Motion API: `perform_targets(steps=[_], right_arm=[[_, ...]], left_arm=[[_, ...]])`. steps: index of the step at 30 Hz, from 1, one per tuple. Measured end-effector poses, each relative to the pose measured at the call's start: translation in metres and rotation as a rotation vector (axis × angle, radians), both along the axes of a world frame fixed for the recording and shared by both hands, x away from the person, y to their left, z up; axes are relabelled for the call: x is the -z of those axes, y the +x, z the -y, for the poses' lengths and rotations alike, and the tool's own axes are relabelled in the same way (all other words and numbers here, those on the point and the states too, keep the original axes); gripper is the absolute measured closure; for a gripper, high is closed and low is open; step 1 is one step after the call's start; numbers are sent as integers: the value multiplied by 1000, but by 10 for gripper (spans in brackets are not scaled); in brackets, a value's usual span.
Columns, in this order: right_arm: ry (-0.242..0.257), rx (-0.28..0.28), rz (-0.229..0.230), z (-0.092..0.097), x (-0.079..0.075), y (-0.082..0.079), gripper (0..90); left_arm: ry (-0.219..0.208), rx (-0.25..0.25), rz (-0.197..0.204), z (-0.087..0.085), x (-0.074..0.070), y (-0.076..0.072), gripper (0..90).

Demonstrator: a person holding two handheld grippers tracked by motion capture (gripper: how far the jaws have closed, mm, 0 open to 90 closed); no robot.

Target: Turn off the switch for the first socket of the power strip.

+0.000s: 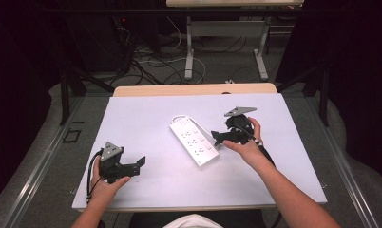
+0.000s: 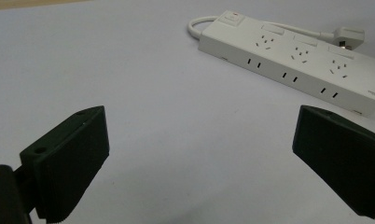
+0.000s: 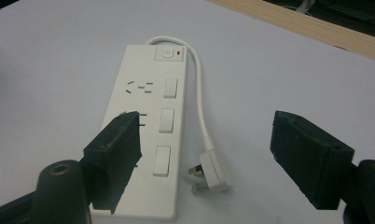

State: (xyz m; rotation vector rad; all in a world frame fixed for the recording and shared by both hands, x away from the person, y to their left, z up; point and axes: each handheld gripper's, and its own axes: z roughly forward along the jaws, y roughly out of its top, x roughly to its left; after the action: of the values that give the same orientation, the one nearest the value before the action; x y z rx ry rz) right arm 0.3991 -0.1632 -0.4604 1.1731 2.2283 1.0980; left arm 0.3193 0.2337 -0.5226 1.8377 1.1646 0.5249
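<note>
Right gripper view, plug (image 3: 214,173) (between open fingers (image 3: 114,156))

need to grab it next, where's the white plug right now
In the right gripper view the plug lies on the white table just right of the power strip, between the right gripper open fingers.

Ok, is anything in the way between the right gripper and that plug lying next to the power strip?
Nothing visible. The right gripper is open, and the white plug lies on bare table between its jaws, beside the power strip. One jaw overlaps the strip's edge.
</note>
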Motion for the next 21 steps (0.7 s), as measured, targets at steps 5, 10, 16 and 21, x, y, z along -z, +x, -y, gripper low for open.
perform_targets(steps=[5, 10, 16, 21], right_arm=[[3, -7, -4, -7, 0, 4, 269], [4, -18, -8, -13, 1, 8, 293], [0, -22, -15, -19, 0, 13, 339], [-10, -34, -23, -25, -1, 18, 355]], left_arm=[[2, 2, 0, 0, 0, 0, 36], [2, 1, 1, 0, 0, 0, 36], [2, 1, 1, 0, 0, 0, 36], [3, 1, 2, 0, 0, 0, 36]])
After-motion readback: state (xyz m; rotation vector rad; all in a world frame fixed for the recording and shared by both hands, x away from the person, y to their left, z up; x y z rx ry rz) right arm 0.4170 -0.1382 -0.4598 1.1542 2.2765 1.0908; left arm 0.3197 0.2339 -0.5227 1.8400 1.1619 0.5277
